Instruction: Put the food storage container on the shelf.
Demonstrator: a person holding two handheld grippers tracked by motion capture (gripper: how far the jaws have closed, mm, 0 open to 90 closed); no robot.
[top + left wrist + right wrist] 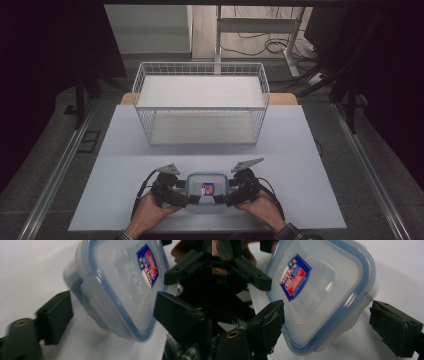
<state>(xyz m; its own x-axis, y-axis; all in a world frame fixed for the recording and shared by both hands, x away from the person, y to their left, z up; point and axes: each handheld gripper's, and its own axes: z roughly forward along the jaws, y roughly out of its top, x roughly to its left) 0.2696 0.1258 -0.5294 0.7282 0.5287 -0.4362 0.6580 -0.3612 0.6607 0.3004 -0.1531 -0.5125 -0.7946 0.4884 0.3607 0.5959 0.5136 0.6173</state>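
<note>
A clear plastic container [206,192] with a blue-rimmed lid and a red and blue label rests on the white table near its front edge. My left gripper [190,195] comes at it from the left and my right gripper [225,195] from the right. In the left gripper view the container [120,285] lies between the spread jaws of my left gripper [113,310], whose right jaw meets the lid's rim. In the right gripper view the container [319,295] sits inside my right gripper [327,322]: the left jaw touches the rim, the right jaw stands clear of it.
A white wire basket [200,125] with a flat white bottom stands on the far half of the table [310,190]. Behind the table are a desk frame and cables on the floor. Dark rails run along both sides.
</note>
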